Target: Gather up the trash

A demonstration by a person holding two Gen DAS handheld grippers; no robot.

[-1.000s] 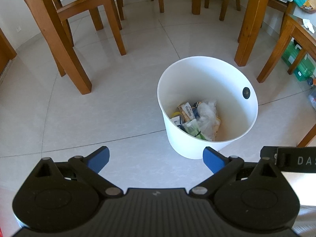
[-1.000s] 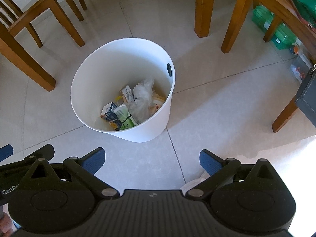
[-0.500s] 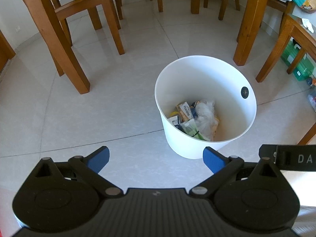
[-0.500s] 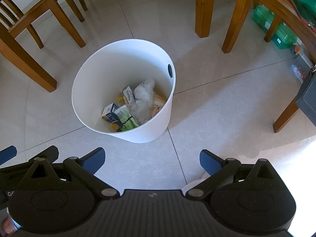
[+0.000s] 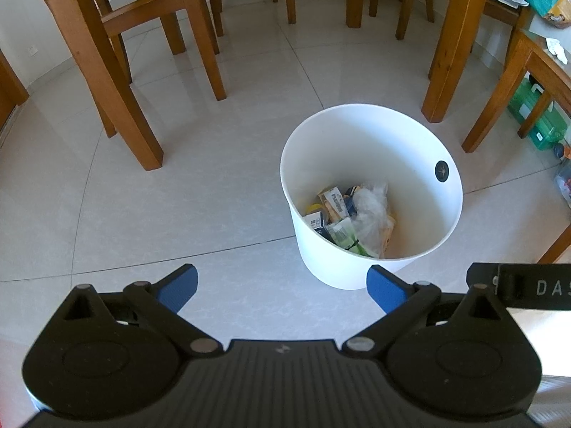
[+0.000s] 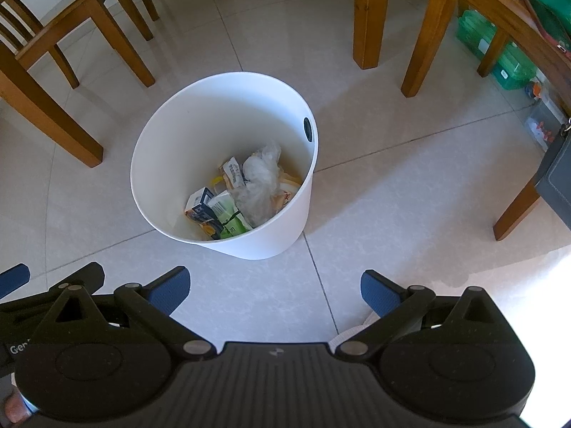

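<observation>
A white round bin (image 5: 360, 135) (image 6: 200, 121) stands on the tiled floor. Inside it lie several pieces of trash (image 5: 351, 221) (image 6: 242, 192): small cartons, a green packet and a crumpled clear plastic bag. My left gripper (image 5: 282, 287) hovers open above the floor, near and left of the bin, nothing between its blue pads. My right gripper (image 6: 274, 287) is open too and empty, above the floor just in front of the bin. Part of the right gripper's body (image 5: 517, 285) shows at the right edge of the left wrist view.
Wooden chair legs (image 5: 142, 135) stand to the left of the bin, table legs (image 5: 446, 71) (image 6: 367, 18) behind it. Green plastic boxes (image 6: 499, 57) sit under furniture at the right. A dark bag (image 6: 556, 178) hangs at the right edge.
Both views have shifted slightly; the bin sits a little lower and more to the left in the left wrist view. Both grippers stay open and empty.
</observation>
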